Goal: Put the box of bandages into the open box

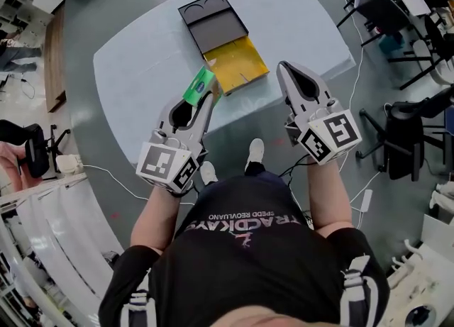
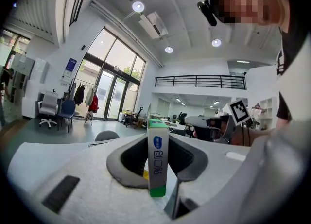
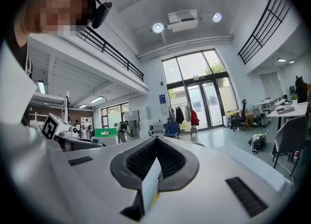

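Overall, a pale blue-grey table [image 1: 142,70] with rounded corners stood on the grey-green floor [image 1: 92,6] of a large open office. At the far left a brown wooden strip [image 1: 54,56] lay on the floor and a black swivel chair [image 1: 34,150] stood nearer the camera, both well apart from the table's left edge, with a white cable [image 1: 113,176] trailing between. A broad stretch of tabletop ran from the left edge to the open box [image 1: 237,67], which sat near the middle of the surface, its dark lid [image 1: 211,20] toward the far edge and its yellow inside toward the near edge. The left gripper [image 1: 206,97] reached in over the near edge, jaws clamped on the box of bandages [image 1: 199,86], a green-and-white carton held on edge between the pads. The carton was just beside the open box's near-left corner and outside it; whether the two touched could not be told. The right gripper [image 1: 282,69] hung over the surface just right of the open box, its jaw tips together. A pale sliver with a yellow edge showed low in the gap behind them, and what it was could not be told. More tabletop ran on to the right corner. Beyond the right edge stood a dark-framed chair [image 1: 376,6] and a black office chair [image 1: 406,137], with floor between them and the table.
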{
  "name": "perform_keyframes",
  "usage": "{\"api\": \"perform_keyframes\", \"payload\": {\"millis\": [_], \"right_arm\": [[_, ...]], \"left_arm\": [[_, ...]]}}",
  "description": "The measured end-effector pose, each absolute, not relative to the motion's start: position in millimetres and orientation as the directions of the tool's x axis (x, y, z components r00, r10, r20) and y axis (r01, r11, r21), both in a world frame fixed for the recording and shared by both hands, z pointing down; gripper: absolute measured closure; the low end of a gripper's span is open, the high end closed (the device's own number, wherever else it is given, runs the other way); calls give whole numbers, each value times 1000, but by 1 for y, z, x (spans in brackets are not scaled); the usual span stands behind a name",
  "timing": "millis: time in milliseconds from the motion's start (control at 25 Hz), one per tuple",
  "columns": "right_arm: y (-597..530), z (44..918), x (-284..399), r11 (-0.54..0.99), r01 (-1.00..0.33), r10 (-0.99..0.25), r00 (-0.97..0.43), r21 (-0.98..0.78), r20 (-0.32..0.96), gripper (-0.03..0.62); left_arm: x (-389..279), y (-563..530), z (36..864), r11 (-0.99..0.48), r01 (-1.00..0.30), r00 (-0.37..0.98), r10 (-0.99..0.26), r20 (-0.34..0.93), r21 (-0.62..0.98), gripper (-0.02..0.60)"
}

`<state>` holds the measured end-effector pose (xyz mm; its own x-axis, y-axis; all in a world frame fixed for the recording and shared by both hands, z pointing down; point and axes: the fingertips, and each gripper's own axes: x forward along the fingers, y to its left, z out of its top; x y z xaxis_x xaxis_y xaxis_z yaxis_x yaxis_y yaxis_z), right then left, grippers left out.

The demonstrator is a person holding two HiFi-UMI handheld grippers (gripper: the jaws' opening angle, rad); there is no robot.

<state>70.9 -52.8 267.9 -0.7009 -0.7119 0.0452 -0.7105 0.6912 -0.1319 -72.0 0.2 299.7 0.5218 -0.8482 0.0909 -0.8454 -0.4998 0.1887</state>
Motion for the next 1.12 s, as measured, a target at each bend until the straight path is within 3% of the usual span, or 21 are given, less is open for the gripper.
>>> {"api": "perform_keyframes", "payload": {"millis": [1120], "right_arm": [[-128,281,99,847,-503,-503,-863,-170,48,583]], "left_arm": [[-12,-52,317,-304,-934,336,-926,173,191,481]]}}
